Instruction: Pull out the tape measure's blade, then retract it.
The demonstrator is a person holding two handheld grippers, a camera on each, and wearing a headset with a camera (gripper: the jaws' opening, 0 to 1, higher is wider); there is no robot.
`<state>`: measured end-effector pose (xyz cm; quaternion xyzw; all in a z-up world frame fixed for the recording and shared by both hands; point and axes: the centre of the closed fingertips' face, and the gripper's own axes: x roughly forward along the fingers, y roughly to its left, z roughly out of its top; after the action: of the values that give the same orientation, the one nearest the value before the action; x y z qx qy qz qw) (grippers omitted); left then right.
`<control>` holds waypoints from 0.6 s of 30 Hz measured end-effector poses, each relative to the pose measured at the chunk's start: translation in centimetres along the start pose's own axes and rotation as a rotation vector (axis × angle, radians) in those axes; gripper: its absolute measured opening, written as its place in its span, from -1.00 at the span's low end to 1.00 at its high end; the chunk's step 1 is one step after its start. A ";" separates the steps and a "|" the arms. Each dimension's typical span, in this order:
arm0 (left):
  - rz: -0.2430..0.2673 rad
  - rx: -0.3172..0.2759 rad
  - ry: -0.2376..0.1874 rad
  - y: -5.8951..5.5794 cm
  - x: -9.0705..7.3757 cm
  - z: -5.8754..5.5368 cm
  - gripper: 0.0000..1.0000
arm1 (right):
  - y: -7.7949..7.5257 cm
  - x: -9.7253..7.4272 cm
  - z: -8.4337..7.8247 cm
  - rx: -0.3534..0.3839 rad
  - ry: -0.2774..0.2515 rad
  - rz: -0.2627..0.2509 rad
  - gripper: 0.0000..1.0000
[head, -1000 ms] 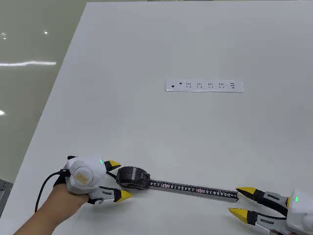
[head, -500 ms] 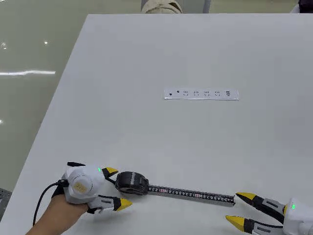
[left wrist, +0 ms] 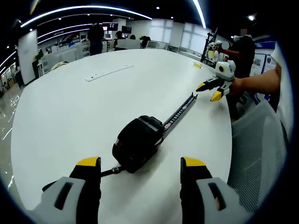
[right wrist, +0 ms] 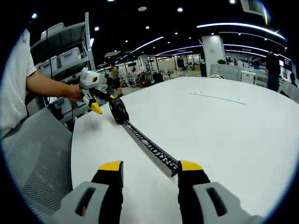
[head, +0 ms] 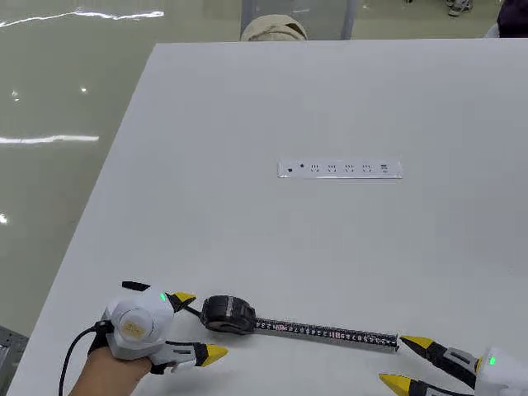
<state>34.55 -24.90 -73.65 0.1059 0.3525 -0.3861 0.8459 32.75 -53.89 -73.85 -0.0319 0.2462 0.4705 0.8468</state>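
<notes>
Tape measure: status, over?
Left gripper open, case at its fingertips. Right gripper open at the blade tip. Blade out, flat on table. Power strip well clear.

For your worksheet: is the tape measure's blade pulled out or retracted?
Pulled out: the blade stretches from the case toward the right gripper.

1. A white workbench (head: 330,99) is set on a glossy greenish floor (head: 58,165), in which lamps are mirrored.
2. Ceiling light strips (right wrist: 224,24) and storage shelves (right wrist: 70,53) are seen behind.
</notes>
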 end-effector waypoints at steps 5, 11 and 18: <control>0.025 -0.027 -0.032 -0.4 -0.5 0.1 0.41 | -0.1 -0.5 0.0 0.007 -0.001 -0.033 0.00; 0.044 -0.063 -0.054 -1.0 -1.2 -0.2 0.42 | 0.5 -0.9 0.5 0.025 -0.019 -0.059 0.04; 0.066 -0.109 -0.065 -1.8 -1.7 -1.1 0.44 | 1.4 -1.7 0.5 0.048 -0.033 -0.072 0.10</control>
<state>31.92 -24.62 -73.12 0.0587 0.3416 -0.3417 0.8736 31.09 -54.32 -72.37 -0.0125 0.2422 0.4341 0.8676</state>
